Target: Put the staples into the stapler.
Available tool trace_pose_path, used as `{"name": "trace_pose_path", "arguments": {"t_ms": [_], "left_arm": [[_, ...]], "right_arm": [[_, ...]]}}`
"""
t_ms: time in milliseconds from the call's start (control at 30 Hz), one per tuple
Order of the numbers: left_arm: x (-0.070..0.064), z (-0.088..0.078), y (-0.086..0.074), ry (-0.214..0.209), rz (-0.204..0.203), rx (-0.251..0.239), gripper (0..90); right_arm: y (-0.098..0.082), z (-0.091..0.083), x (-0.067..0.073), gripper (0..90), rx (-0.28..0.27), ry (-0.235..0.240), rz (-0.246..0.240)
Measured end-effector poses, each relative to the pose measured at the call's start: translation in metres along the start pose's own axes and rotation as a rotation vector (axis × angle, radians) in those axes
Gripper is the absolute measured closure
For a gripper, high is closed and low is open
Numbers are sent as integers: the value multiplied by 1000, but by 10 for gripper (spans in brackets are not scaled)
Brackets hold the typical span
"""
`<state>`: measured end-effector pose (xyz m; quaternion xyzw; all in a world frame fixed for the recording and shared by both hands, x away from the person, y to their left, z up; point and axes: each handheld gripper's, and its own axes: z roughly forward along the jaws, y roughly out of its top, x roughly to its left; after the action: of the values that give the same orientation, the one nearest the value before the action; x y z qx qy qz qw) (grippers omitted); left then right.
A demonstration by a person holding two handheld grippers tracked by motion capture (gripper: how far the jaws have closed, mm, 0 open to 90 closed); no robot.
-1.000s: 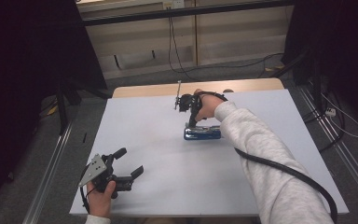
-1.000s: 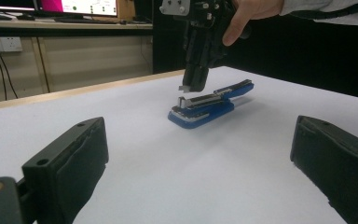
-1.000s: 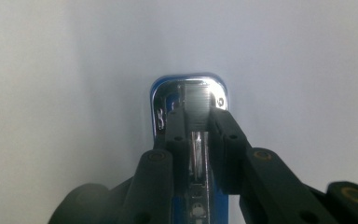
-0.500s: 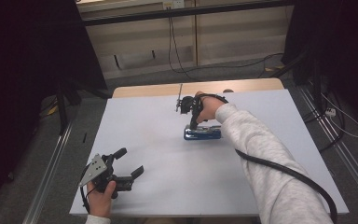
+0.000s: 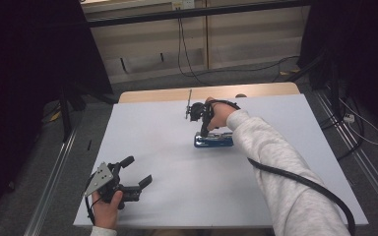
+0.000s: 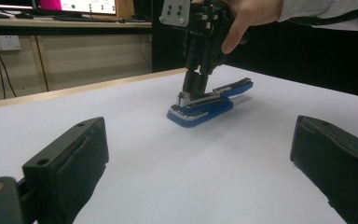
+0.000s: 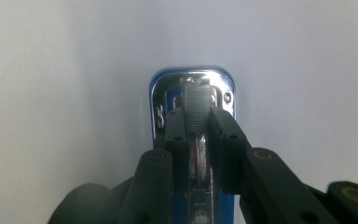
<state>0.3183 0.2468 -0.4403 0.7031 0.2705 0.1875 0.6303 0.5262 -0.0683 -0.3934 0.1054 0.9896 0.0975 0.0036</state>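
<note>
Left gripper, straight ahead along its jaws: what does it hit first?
Probably the blue stapler, which the right gripper is clamped on. The left gripper is open with bare table between; depth is hard to judge.

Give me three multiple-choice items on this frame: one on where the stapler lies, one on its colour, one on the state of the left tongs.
1. Where does the stapler lie on the white table?
A. at its near left corner
B. around the middle, toward the far edge
C. on the floor beside it

2. What colour is the stapler's body?
A. blue
B. red
C. yellow

3. How do the left tongs stand?
A. shut on the stapler
B. shut on a cable
C. open, with nothing between them

Right letters: B, since the high view shows the stapler under the right tongs past the table's middle; A, since its base shows blue with a chrome top in the left gripper view; C, since that view shows the two jaws wide apart over bare table.
</note>
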Motion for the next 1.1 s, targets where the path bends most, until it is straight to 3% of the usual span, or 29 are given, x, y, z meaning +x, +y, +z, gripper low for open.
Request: {"name": "trace_pose_path", "arguments": {"t_ms": [67,133,300,367,500,700,733,867,1100], "left_arm": [[0,0,0,7,6,1,41],[-1,0,0,-4,-12,8,41],[1,0,0,0,5,9,41],[0,1,0,-5,0,13,41],[1,2,-1,-4,-14,22,41],[2,6,0,-2,-24,38,40],[1,9,0,-4,-33,59,40],[1,14,-1,-20,-59,86,40],[0,27,6,-40,-50,130,37]], "right_arm": [[0,0,0,785,-2,-1,2],[0,1,0,779,-3,-2,2],[-1,2,2,675,-23,-7,9],[-2,1,3,676,-29,-10,15],[-9,-6,7,607,-86,-10,30],[-22,-13,8,488,-153,-26,87],[-29,-15,8,460,-175,-26,114],[-39,-17,8,402,-200,-31,150],[-65,-19,12,281,-283,-39,238]]}}
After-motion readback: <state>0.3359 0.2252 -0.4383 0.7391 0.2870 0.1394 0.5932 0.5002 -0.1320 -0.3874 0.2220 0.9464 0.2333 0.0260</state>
